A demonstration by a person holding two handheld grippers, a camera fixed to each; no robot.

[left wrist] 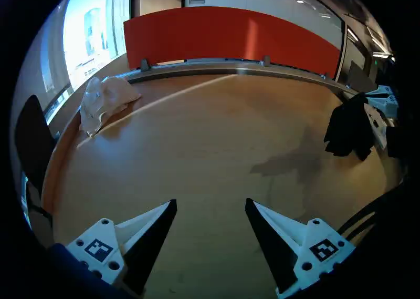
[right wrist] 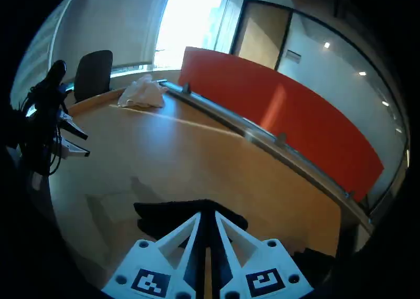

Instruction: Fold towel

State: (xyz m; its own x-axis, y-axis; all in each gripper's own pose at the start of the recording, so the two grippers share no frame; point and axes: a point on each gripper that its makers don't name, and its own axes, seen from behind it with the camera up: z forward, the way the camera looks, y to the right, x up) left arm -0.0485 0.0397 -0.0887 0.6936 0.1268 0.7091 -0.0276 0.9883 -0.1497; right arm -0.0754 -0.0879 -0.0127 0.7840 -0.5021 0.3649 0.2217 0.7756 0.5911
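Wooden table (right wrist: 184,152) — right hand-held gripper (right wrist: 208,215) pinches black towel (right wrist: 157,215).

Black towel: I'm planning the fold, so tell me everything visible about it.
The black towel is soft dark cloth, bunched and unfolded. The right tool is shut on one part of it. Seen from the left gripper view, it hangs crumpled from that tool over the wooden table, casting a shadow there.
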